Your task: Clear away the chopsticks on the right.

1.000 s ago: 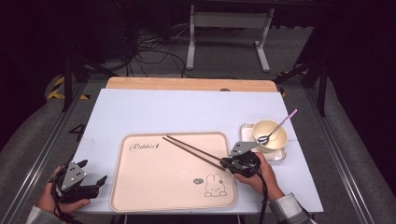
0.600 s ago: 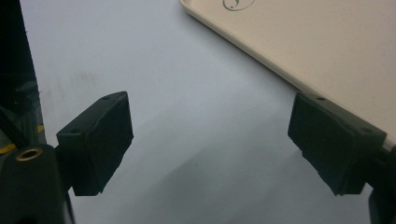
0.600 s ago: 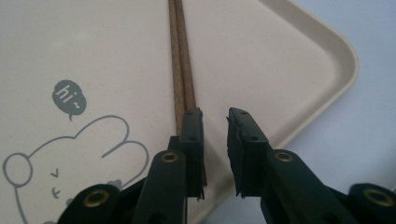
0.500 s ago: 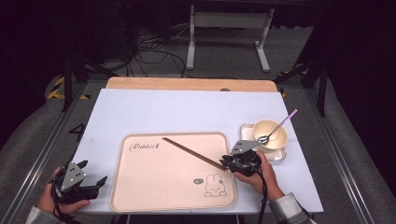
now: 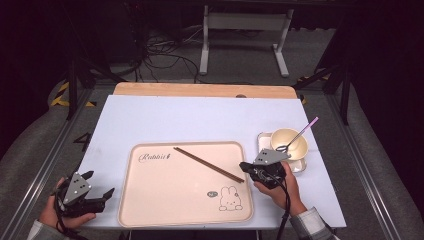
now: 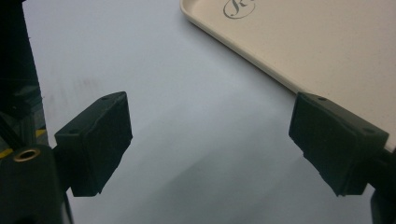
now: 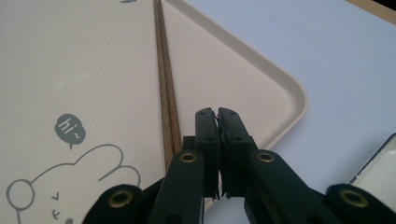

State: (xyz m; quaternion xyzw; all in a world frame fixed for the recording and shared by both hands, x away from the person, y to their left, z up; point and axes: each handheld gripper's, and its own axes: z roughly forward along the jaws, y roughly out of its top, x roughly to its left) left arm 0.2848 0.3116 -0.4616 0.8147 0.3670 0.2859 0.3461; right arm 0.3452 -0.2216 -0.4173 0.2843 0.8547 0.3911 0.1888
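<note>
Two brown chopsticks (image 5: 207, 164) lie side by side, slanting across the cream rabbit tray (image 5: 150, 200). My right gripper (image 5: 246, 168) rests at the tray's right rim by their near ends. In the right gripper view the jaws (image 7: 217, 112) have just been closing and now stand shut with nothing between them. There the chopsticks (image 7: 163, 79) run just left of the jaws, over the tray (image 7: 280, 79). My left gripper (image 5: 100, 184) sits off the tray's left side. Its jaws stand wide open (image 6: 210, 116) over the bare white table, with the tray's corner (image 6: 327, 46) ahead.
A cream bowl (image 5: 289, 142) holding a pink-handled utensil (image 5: 303, 132) sits on a small white dish (image 5: 263, 140), just behind the right gripper. The white table top (image 5: 200, 120) has free room behind the tray. Stands and cables are on the floor beyond.
The two chopsticks, slightly splayed a second ago, now lie close together. The right gripper shifted a little at their near ends. The left gripper kept still.
</note>
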